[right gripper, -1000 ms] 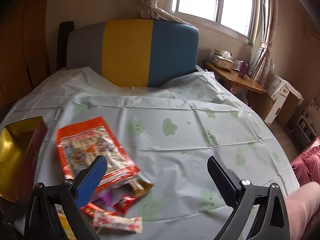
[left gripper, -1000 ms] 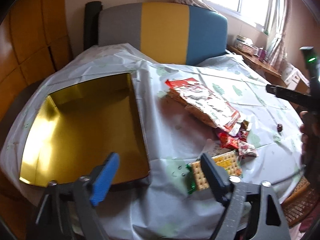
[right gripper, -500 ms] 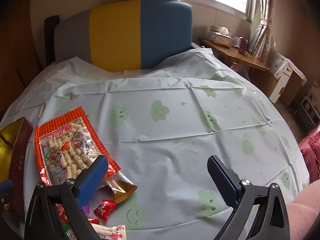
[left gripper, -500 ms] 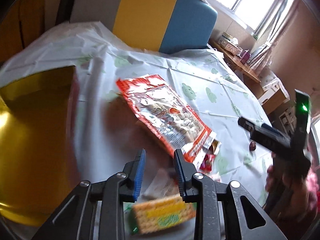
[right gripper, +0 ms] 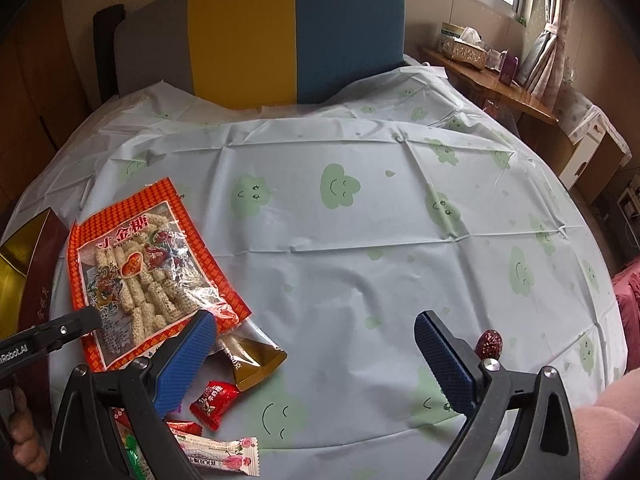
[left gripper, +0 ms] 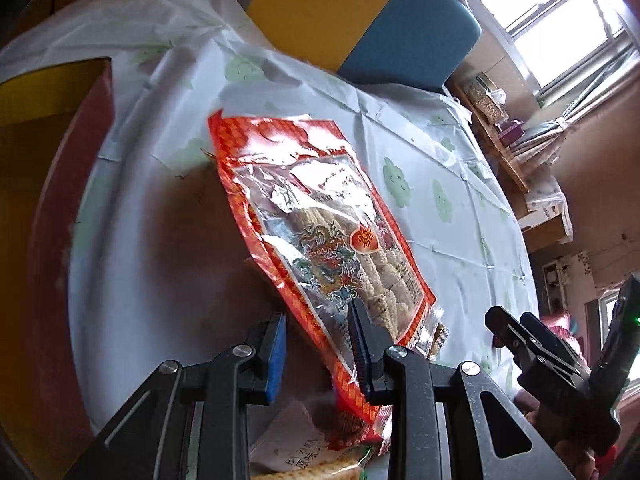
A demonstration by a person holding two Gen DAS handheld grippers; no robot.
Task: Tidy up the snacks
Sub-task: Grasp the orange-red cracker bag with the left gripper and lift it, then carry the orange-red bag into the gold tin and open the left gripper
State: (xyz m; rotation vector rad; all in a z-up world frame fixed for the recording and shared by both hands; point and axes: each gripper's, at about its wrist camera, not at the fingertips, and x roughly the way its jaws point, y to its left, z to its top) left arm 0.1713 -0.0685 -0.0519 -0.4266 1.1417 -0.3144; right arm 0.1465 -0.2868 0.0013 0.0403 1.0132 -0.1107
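1. The left tool (left gripper: 318,344) points steeply down at the near corner of the large orange snack bag (left gripper: 320,236). Its jaws have just been closing and now stand narrow, with the bag's edge between them; whether the pads actually press on the bag cannot be told.
2. The orange snack bag lies flat on the table (right gripper: 360,220), which is draped in a pale cloth printed with green smiling clouds. Through its clear window show pale puffed sticks.
3. Just to the left of the bag stands the gold-lined box (left gripper: 44,184) with dark red walls, its inside open to view.
4. The right tool (right gripper: 316,354) hovers over the table with its jaws wide apart and nothing between them.
5. Near the right tool's left finger lie small snacks: a gold-brown packet (right gripper: 256,360) partly under the bag's corner, a red wrapped candy (right gripper: 214,398), and a pink-and-white bar (right gripper: 224,454).
6. A red date (right gripper: 489,343) sits on the cloth just beside the right tool's right finger.
7. A cracker packet (left gripper: 320,470) shows under the left tool.
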